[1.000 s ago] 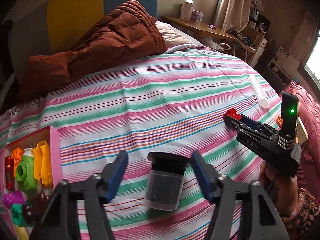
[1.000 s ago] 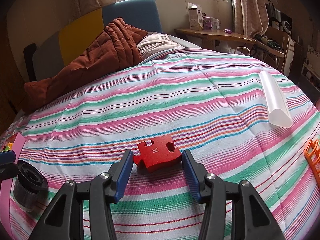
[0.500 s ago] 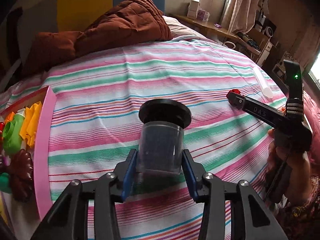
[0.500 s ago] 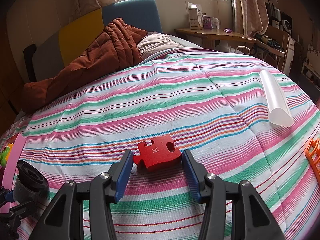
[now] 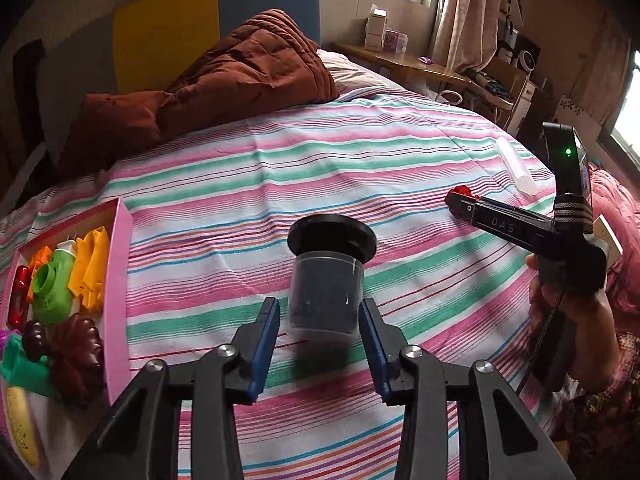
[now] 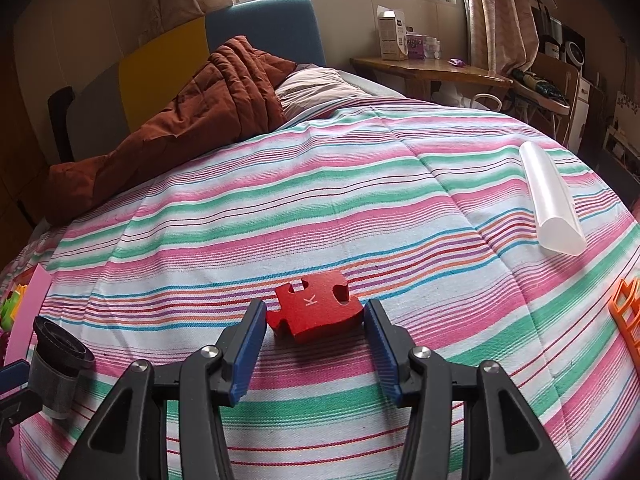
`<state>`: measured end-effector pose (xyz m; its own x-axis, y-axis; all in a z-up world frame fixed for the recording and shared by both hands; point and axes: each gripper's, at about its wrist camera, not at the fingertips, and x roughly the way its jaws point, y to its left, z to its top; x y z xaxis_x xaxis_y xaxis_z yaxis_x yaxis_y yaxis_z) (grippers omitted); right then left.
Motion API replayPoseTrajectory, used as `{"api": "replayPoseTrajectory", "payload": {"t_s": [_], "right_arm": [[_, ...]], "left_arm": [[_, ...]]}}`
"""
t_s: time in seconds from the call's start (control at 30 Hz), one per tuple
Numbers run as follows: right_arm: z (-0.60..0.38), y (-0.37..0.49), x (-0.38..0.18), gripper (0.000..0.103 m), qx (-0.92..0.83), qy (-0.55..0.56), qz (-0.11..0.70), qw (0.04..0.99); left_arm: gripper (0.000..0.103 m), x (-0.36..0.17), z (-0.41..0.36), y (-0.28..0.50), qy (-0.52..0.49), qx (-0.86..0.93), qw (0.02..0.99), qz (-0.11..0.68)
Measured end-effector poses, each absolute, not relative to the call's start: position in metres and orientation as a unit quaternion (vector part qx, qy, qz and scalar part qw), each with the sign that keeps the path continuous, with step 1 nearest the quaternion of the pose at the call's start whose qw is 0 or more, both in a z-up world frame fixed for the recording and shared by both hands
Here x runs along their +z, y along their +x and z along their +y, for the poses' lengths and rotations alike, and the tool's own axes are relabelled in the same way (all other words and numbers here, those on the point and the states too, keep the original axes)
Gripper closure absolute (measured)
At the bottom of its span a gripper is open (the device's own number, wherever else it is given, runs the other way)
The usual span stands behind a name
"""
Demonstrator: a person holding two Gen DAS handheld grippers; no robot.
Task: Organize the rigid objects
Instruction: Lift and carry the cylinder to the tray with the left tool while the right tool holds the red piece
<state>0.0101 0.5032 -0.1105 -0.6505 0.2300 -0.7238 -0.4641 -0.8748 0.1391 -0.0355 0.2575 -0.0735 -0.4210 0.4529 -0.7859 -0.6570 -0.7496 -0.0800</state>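
A clear jar with a black lid (image 5: 326, 280) leans lid-forward on the striped bedspread (image 5: 360, 152) between the blue pads of my left gripper (image 5: 319, 306). The jaws are opening, and a gap shows beside the left pad. The same jar (image 6: 60, 368) appears at the far left of the right wrist view. My right gripper (image 6: 315, 308) rests low on the bed, with both pads against a red puzzle piece (image 6: 312, 304) marked K. In the left wrist view a hand holds the right gripper (image 5: 456, 200) at the right.
A pink tray (image 5: 118, 280) at the left holds several toys, among them a green one (image 5: 50, 292). A clear plastic tube (image 6: 554, 208) lies far right, with an orange frame (image 6: 626, 312) at the right edge. A brown quilt (image 5: 224, 80) is bunched by the headboard.
My left gripper closed on the jar and tipped it lid-forward, and its jaws have now parted from it. The right gripper and the red piece have not moved.
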Motion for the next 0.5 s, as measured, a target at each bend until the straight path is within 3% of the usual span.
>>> {"api": "replayPoseTrajectory", "payload": {"t_s": [0.03,0.07,0.1,0.13,0.2,0.5], "right_arm": [[0.503,0.01,-0.111,0.052,0.894,-0.37,0.158,0.195],[0.503,0.01,-0.111,0.052,0.894,-0.371,0.158,0.195],[0.503,0.011,-0.111,0.052,0.894,-0.371,0.158,0.195],[0.503,0.011,-0.111,0.052,0.894,-0.371,0.157,0.195],[0.503,0.011,-0.111,0.052,0.894,-0.371,0.157,0.196],[0.501,0.013,-0.108,0.053,0.899,-0.363,0.159,0.187]], "left_arm": [[0.026,-0.076,0.261,-0.034,-0.421,0.836,0.329,0.122],[0.022,-0.079,0.264,-0.033,-0.416,0.84,0.328,0.121],[0.023,-0.082,0.267,-0.033,-0.412,0.84,0.33,0.121],[0.04,-0.086,0.271,-0.034,-0.416,0.838,0.331,0.124],[0.06,-0.094,0.279,-0.039,-0.436,0.829,0.327,0.125],[0.061,-0.072,0.26,-0.026,-0.422,0.831,0.345,0.111]]}}
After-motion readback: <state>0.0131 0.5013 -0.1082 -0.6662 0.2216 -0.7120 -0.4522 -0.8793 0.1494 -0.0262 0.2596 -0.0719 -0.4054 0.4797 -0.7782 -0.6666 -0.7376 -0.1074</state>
